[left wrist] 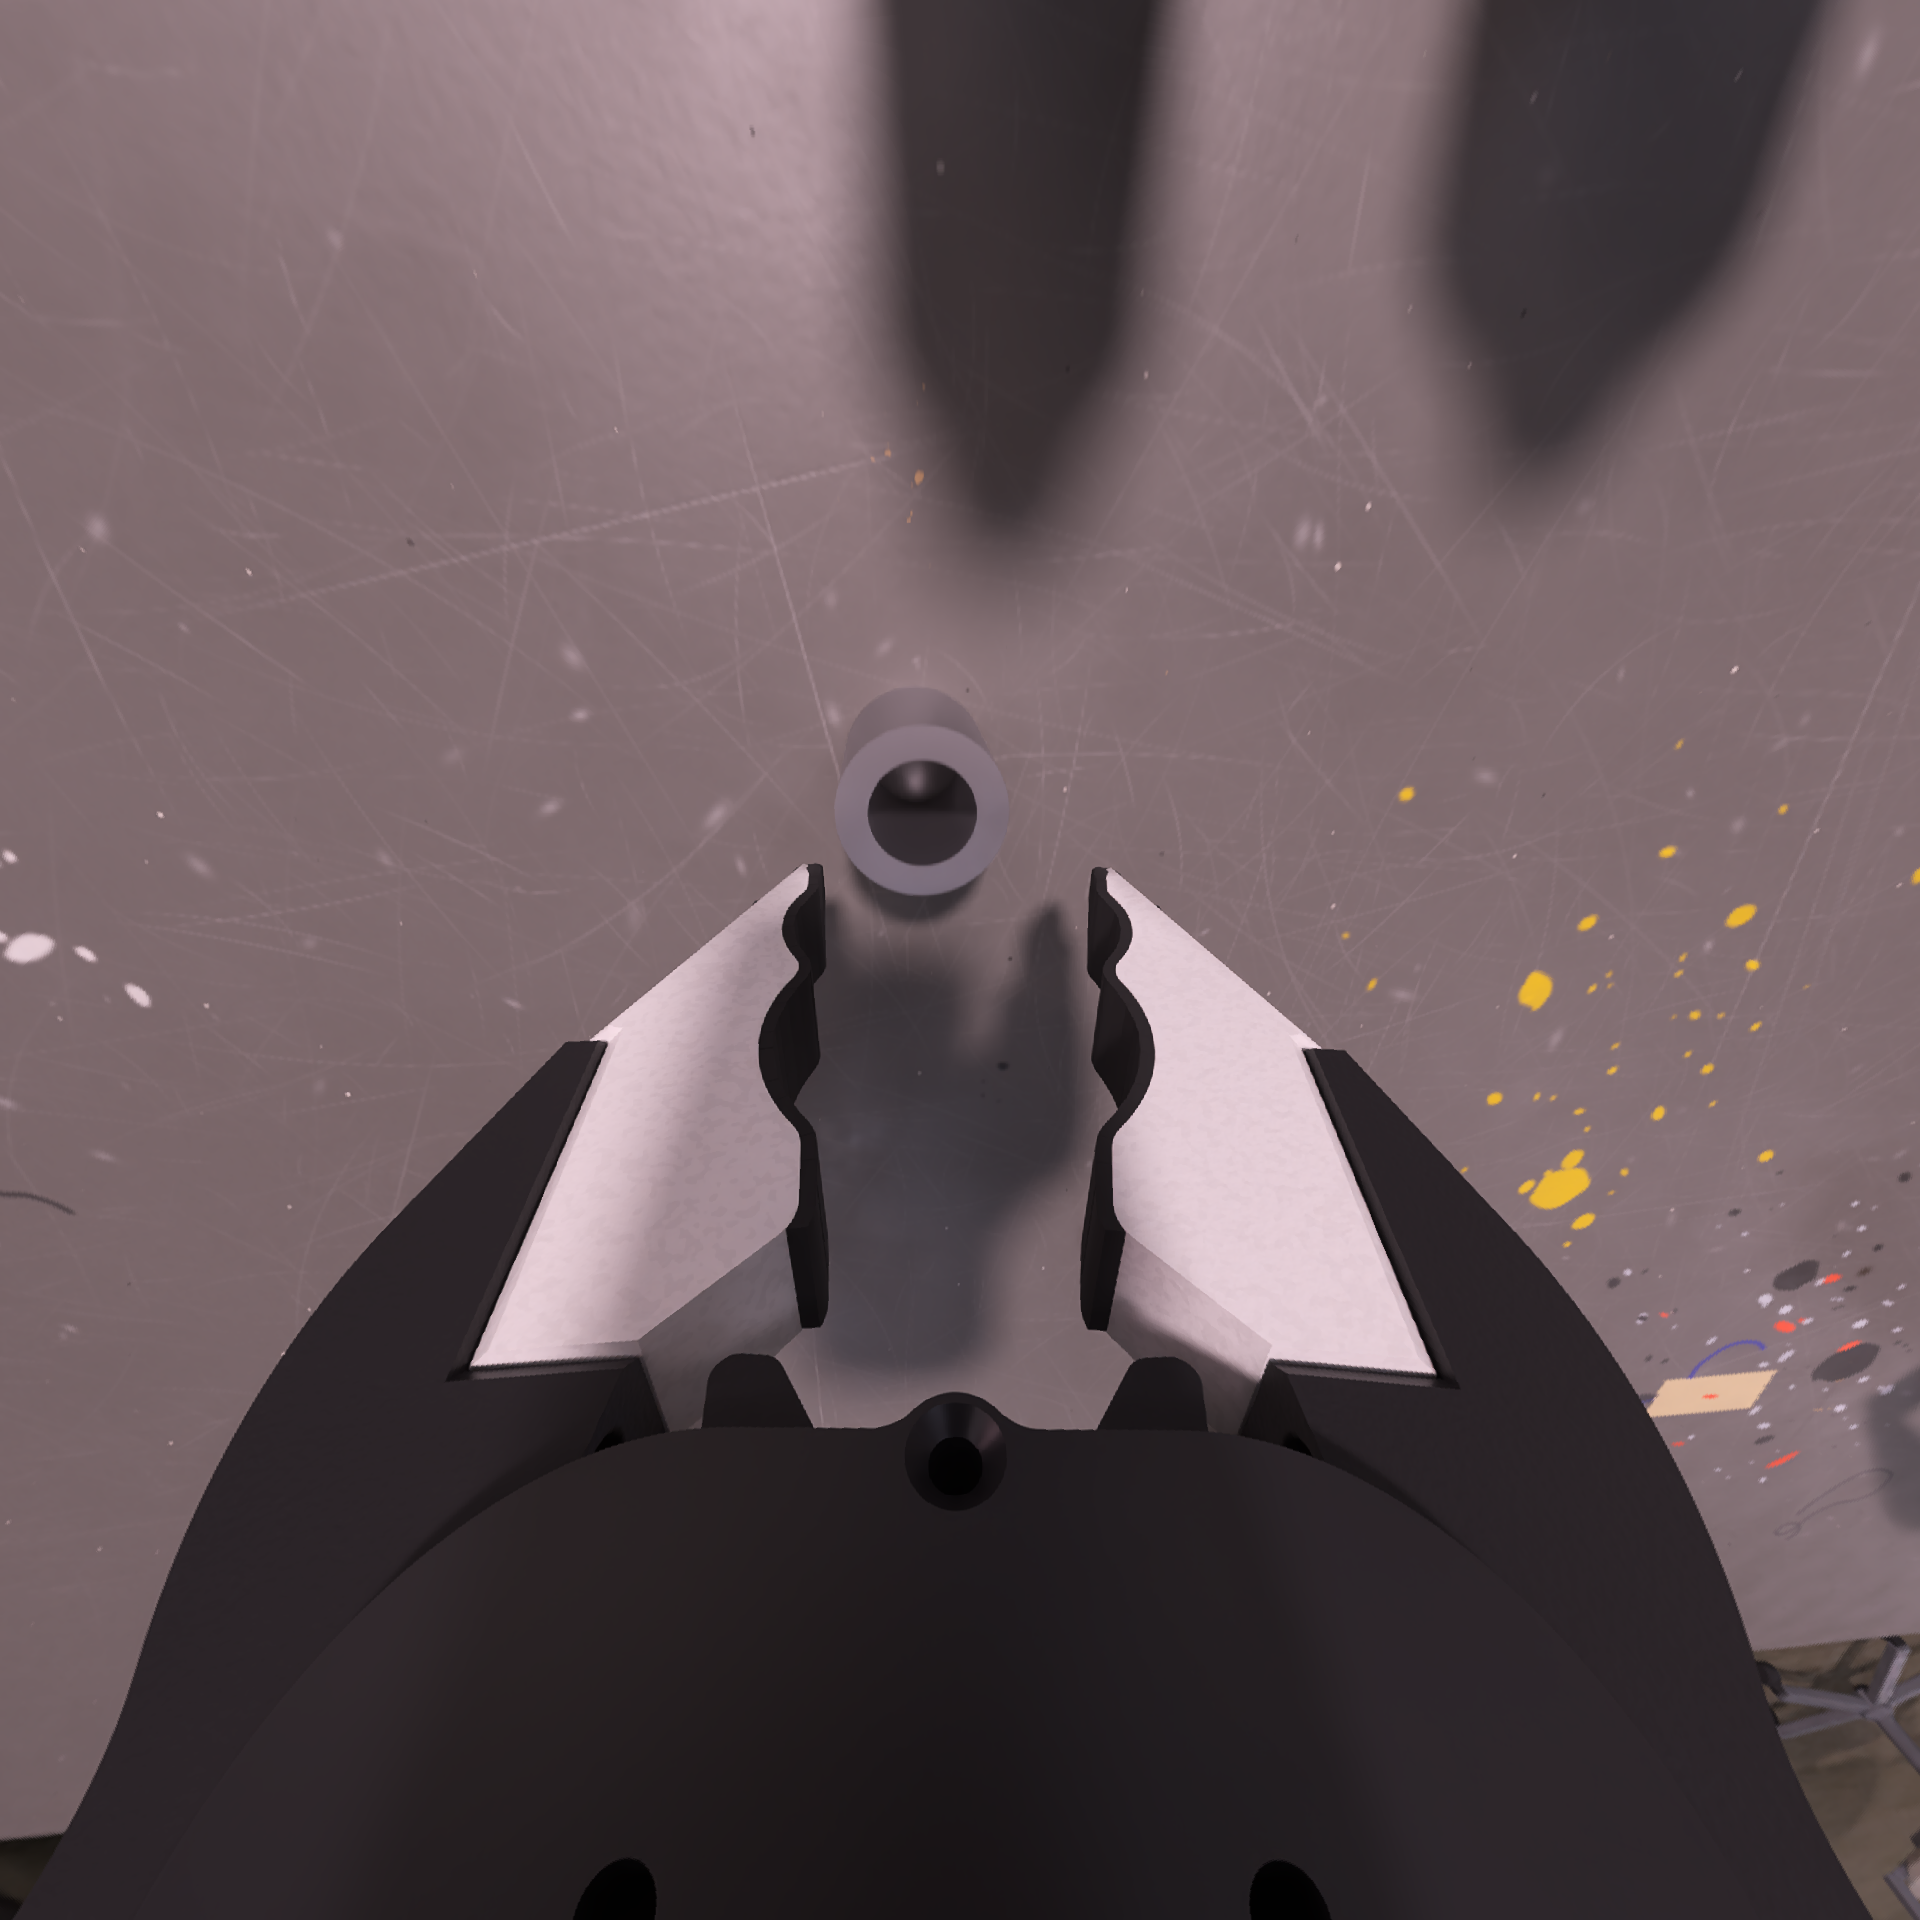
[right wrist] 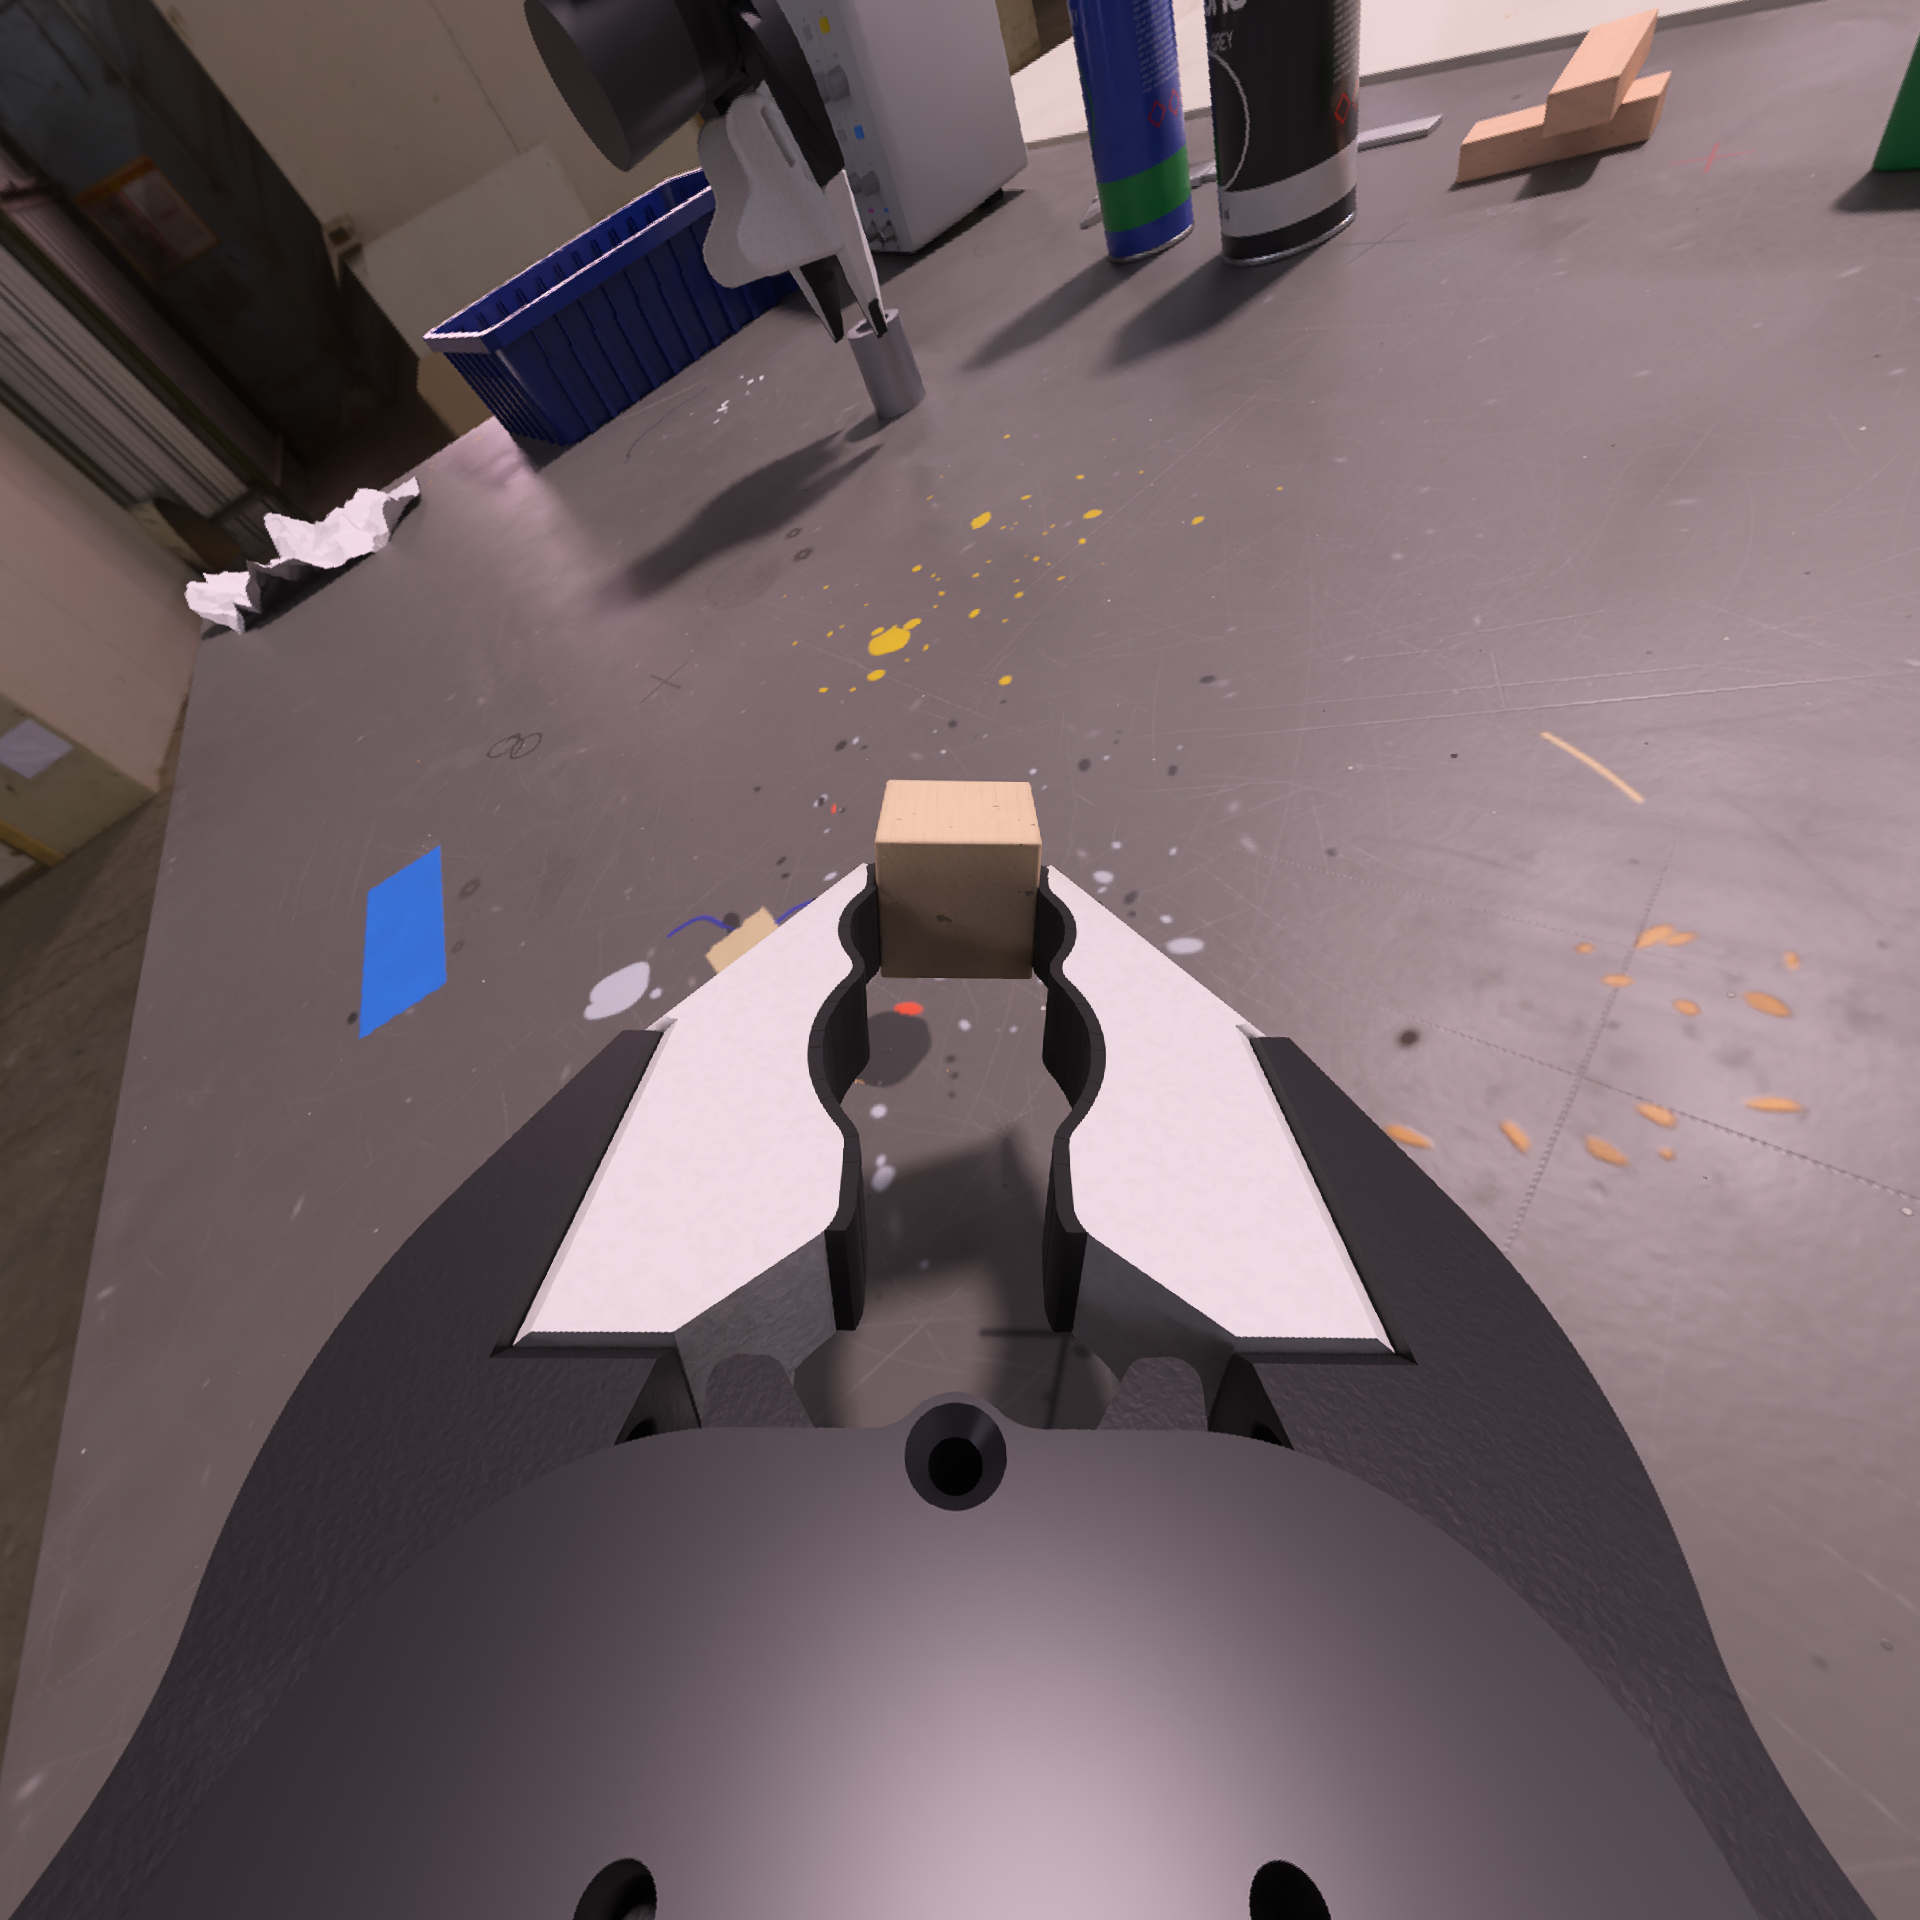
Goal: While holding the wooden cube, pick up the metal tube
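the right gripper (right wrist: 956,883) was clamped on the cube (right wrist: 956,883) at its fingertips, held above the grey table (right wrist: 1351,623). farther off, the left gripper (left wrist: 956,883) hung over the tube (left wrist: 920,800), which stood upright on the table; its jaws were apart, tips just short of the tube's rim and seemingly not touching it. beyond stood a blue bin (right wrist: 592,322), two cans (right wrist: 1216,125) and wood blocks (right wrist: 1569,104).

The pale square-faced wooden cube (right wrist: 957,878) is sitting clamped off the surface, while the short grey hollow metal tube (left wrist: 921,805) is standing upright.
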Action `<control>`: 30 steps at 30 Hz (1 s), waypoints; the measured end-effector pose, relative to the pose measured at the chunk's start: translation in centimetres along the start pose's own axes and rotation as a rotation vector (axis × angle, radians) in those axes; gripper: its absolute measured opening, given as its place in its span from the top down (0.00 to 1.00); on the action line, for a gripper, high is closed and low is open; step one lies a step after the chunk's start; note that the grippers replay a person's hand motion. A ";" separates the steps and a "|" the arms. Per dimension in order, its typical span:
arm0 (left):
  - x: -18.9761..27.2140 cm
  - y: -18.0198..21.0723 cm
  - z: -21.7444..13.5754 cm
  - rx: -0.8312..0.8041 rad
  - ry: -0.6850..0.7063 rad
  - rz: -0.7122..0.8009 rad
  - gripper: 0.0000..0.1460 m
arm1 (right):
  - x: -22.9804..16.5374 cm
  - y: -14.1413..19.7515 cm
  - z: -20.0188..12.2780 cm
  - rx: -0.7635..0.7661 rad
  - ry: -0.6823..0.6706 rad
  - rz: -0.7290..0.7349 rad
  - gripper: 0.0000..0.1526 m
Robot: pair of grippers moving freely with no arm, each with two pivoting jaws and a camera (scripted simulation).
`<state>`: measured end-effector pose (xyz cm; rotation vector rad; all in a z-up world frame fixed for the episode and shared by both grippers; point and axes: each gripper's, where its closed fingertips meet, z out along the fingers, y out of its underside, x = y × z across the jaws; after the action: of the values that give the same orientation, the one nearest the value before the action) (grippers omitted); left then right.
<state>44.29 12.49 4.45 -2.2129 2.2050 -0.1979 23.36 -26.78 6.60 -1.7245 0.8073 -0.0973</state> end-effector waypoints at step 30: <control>0.0 0.9 -7.0 0.288 0.077 0.274 0.77 | -0.3 0.5 0.2 -0.029 0.016 -0.056 0.81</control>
<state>42.74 13.09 11.32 -1.7658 2.3136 -0.5624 22.94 -26.48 6.18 -1.7764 0.7763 -0.1379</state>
